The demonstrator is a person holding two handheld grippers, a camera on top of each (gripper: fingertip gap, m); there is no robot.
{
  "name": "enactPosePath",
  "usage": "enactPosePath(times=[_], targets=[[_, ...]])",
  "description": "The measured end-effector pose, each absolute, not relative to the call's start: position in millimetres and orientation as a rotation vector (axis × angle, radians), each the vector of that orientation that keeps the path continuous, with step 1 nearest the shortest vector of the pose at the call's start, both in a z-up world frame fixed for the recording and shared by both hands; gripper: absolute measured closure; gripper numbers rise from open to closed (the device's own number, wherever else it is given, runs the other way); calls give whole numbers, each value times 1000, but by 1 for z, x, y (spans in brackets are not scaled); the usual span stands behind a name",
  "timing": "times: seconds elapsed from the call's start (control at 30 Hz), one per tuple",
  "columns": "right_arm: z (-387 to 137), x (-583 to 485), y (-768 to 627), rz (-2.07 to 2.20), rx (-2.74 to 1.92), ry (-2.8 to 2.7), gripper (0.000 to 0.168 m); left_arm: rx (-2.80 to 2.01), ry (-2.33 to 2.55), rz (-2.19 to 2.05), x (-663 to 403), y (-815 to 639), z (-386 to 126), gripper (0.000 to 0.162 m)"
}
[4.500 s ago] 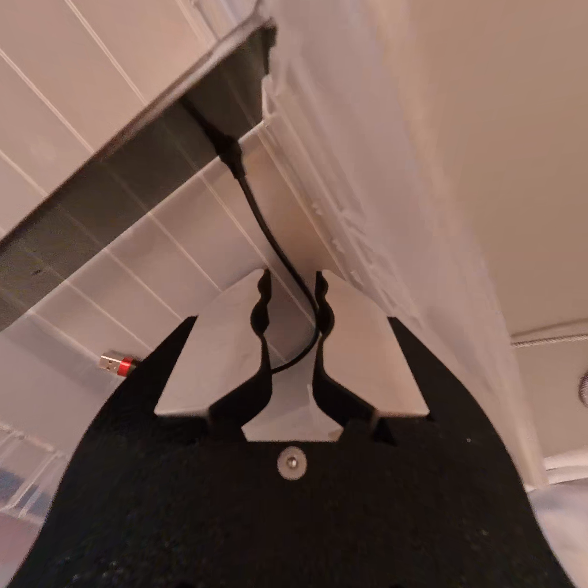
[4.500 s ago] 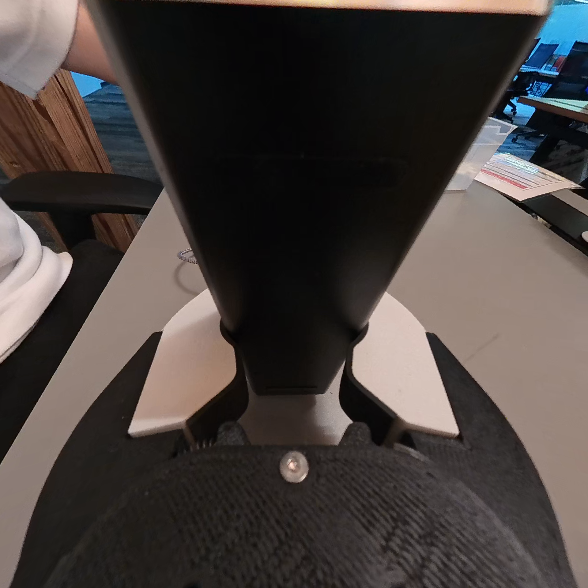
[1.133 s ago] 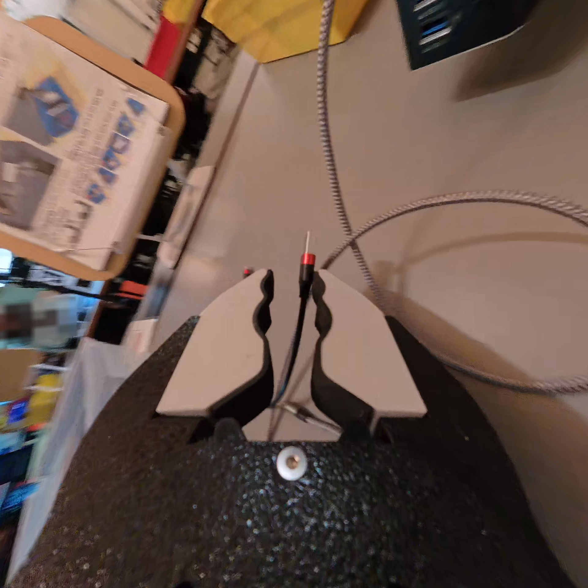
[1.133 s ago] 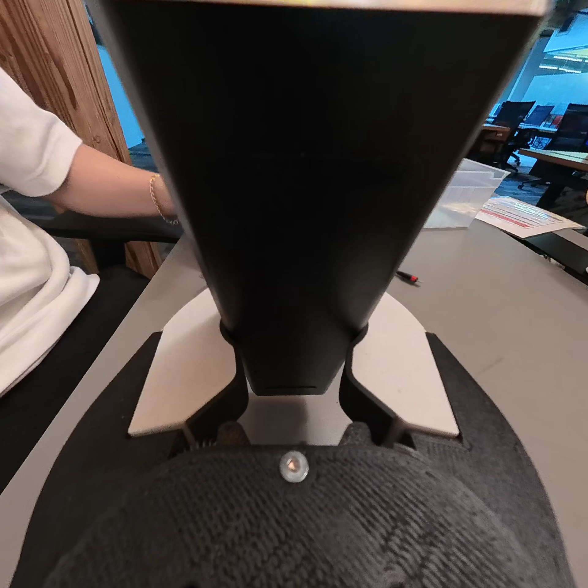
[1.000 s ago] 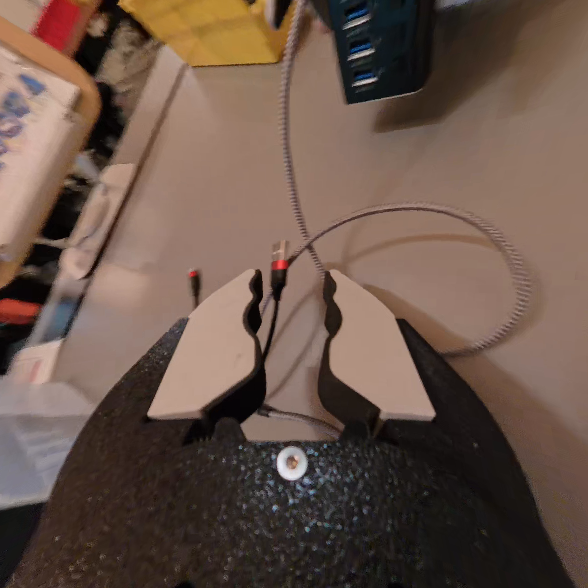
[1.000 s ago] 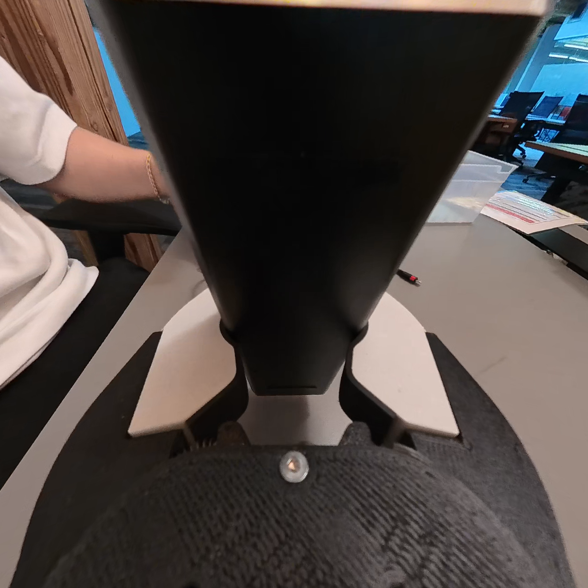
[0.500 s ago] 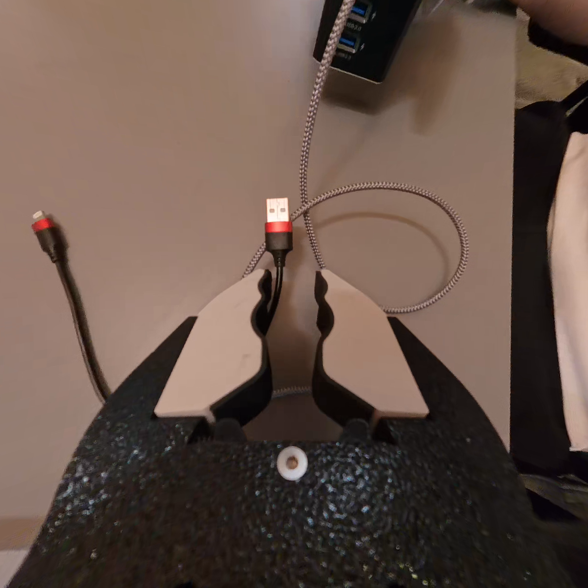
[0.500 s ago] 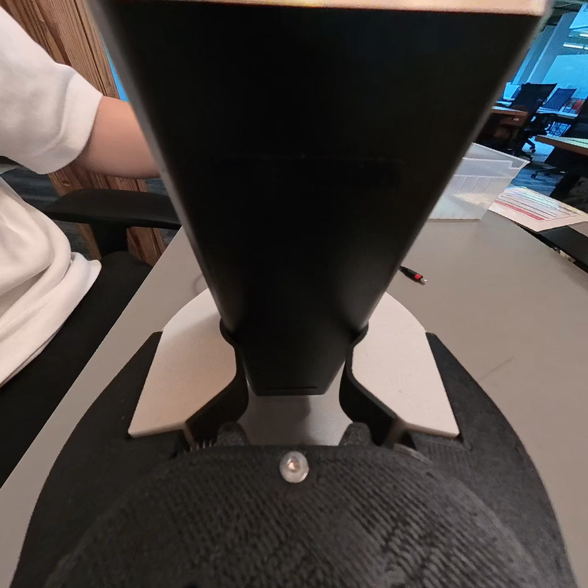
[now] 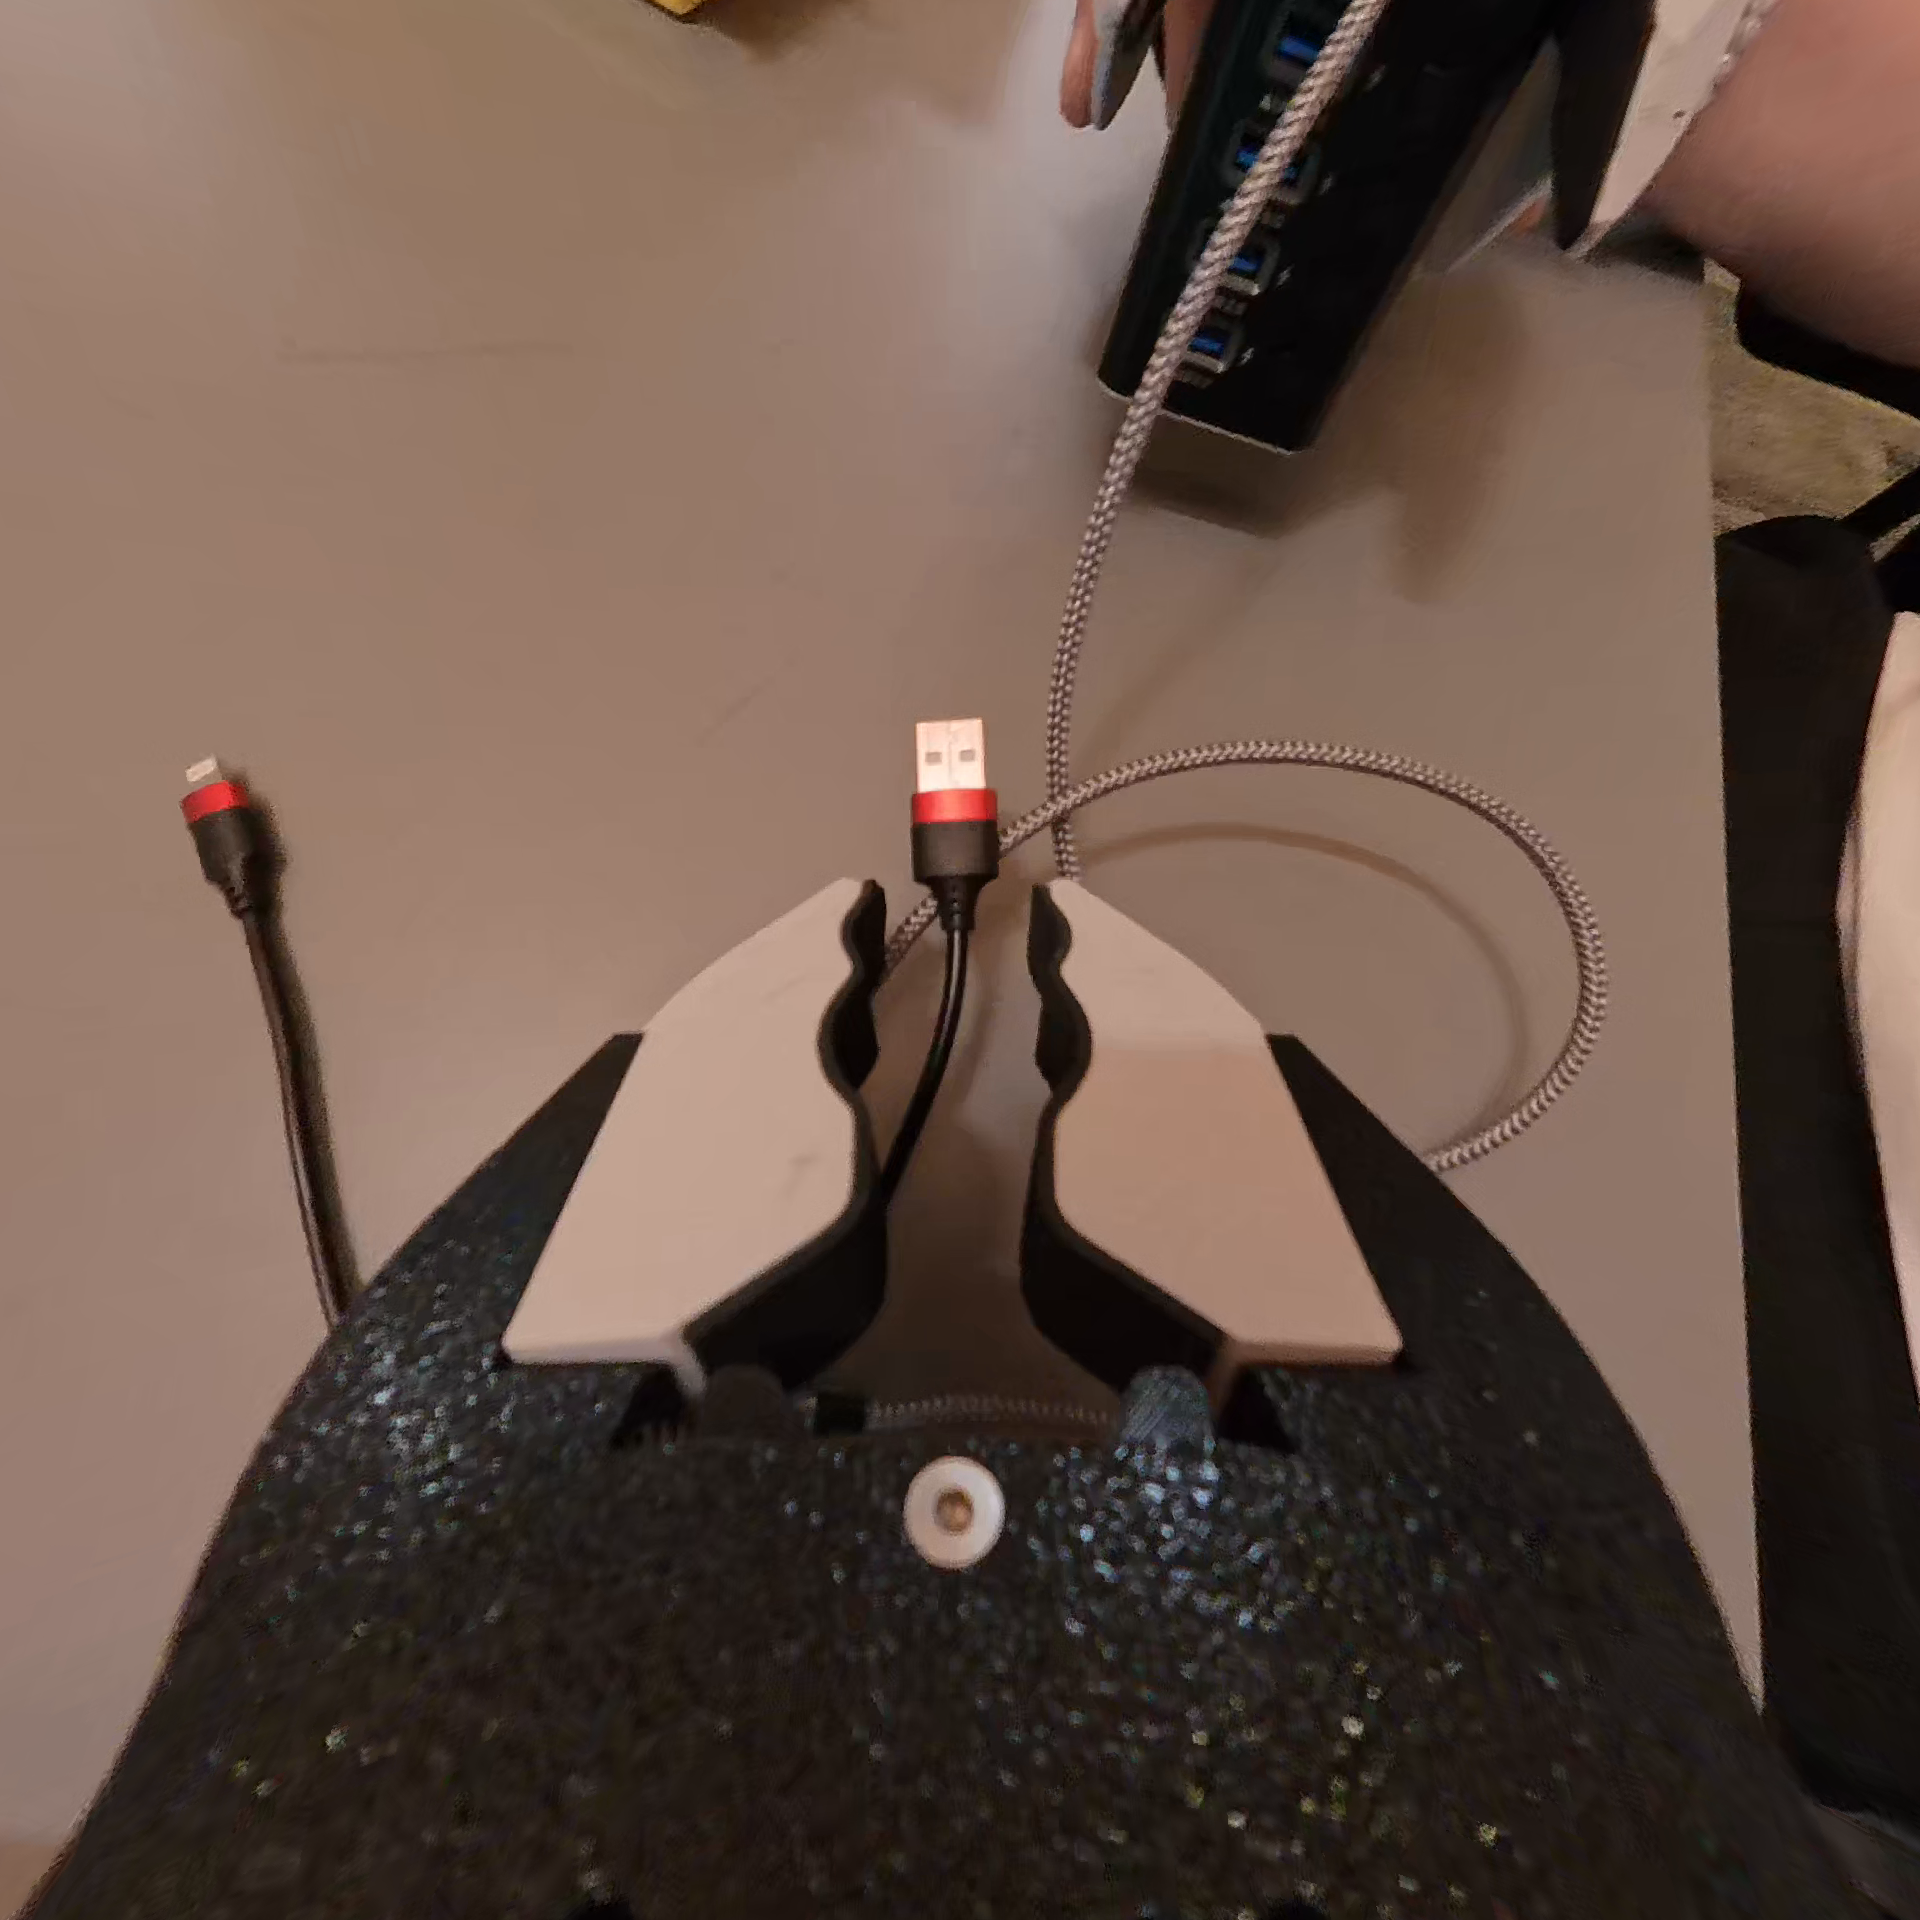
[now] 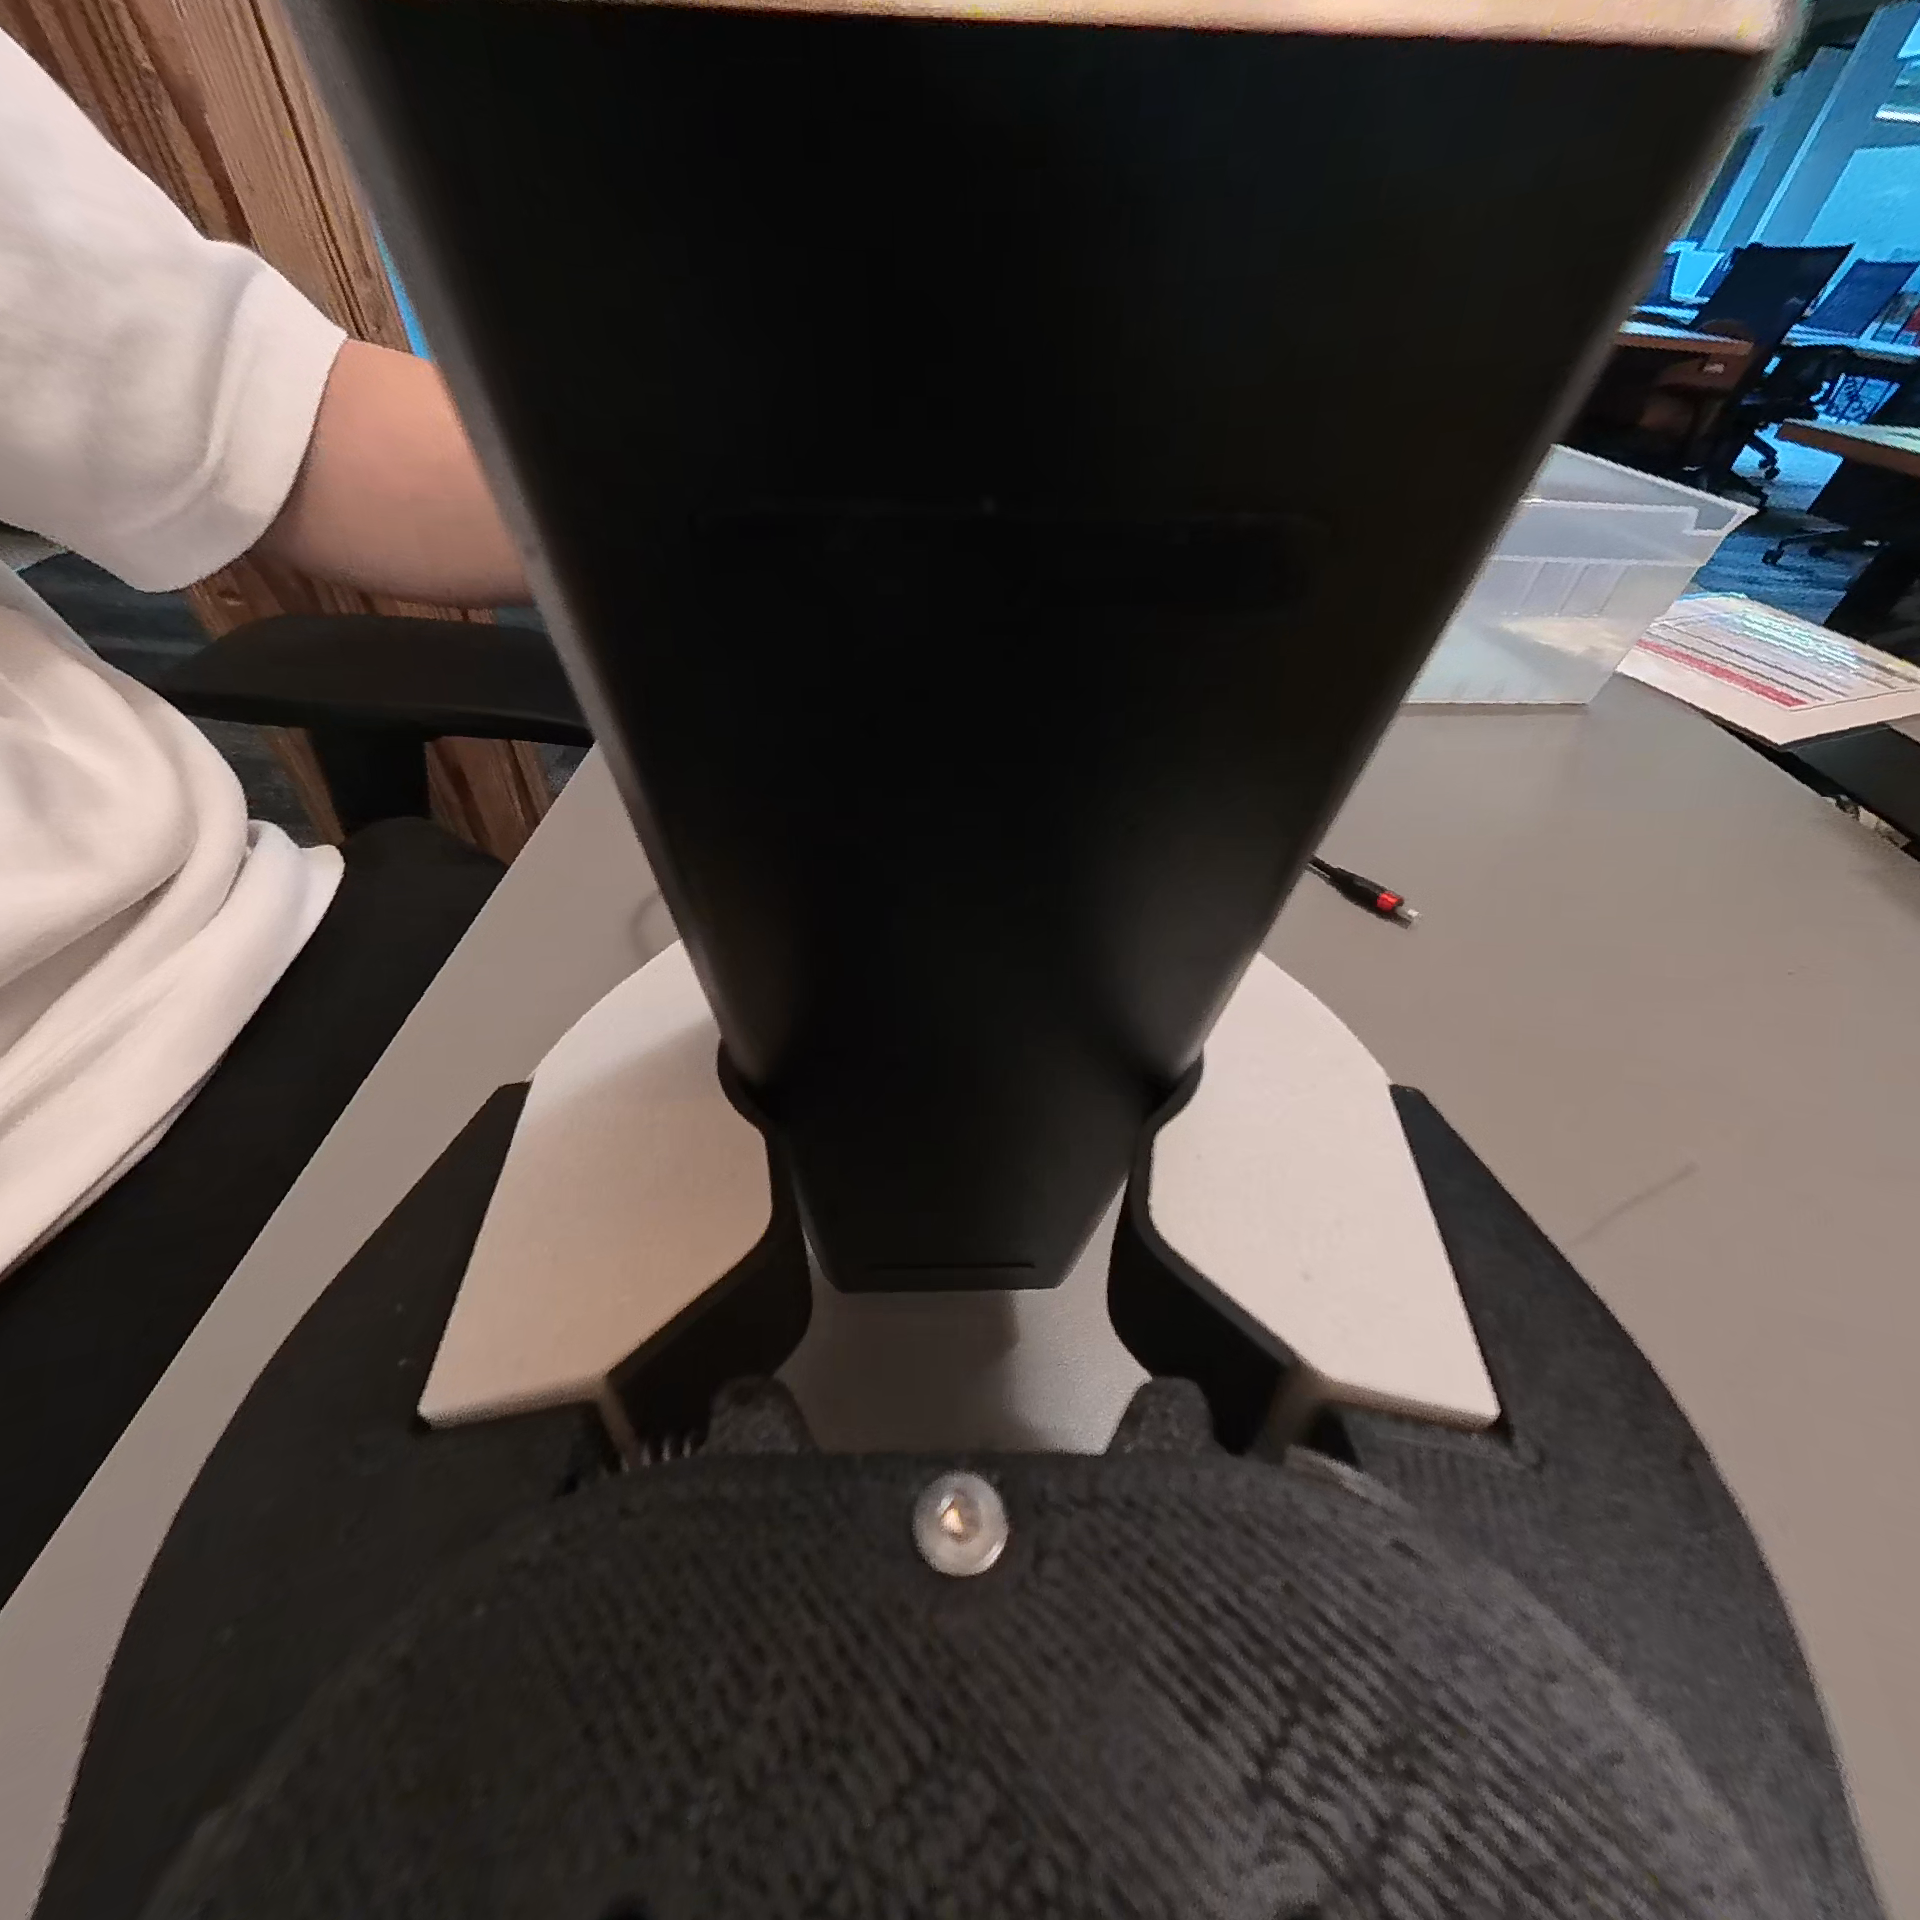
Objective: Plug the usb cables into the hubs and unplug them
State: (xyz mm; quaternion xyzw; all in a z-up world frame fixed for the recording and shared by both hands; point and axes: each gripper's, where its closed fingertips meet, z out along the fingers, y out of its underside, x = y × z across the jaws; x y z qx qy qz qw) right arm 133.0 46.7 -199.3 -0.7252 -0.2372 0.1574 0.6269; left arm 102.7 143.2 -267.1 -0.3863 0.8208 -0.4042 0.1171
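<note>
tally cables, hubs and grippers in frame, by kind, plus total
Cables: 2, the black red-collared cable and the grey braided cable
Hubs: 1, the black hub
Grippers: 2, the left gripper and the right gripper
Total: 5

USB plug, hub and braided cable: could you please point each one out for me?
USB plug (image 9: 950, 755): left wrist view, on its metal tip.
Hub (image 9: 1311, 223): left wrist view, on its black port face.
Braided cable (image 9: 1558, 914): left wrist view, on the loop's right side.
</note>
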Motion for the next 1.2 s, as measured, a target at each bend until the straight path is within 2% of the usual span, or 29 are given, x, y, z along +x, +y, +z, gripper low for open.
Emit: enactPosePath(times=[0.1, 0.17, 0.43, 0.67, 0.8, 0.93, 1.2], targets=[[-200, 133, 47, 360, -1664, -547, 96, -1119, 2389, -1248, 102, 137, -264, 139], [-200, 132, 47, 358, -1666, -548, 96, -1130, 2368, -1253, 105, 138, -264, 148], [-199, 135, 48, 353, -1663, -531, 97, -1080, 2304, -1109, 111, 148, -256, 148], [-195, 140, 48, 368, -1648, -483, 97, -1060, 2317, -858, 101, 140, -179, 148], [-197, 140, 49, 372, -1665, -485, 97, -992, 2463, -869, 93, 104, -145, 148], [-202, 140, 53, 381, -1707, -477, 96, -843, 2604, -664, 114, 90, -161, 148], [-203, 145, 56, 378, -1721, -442, 96, -773, 2731, -555, 146, 67, -187, 148]])
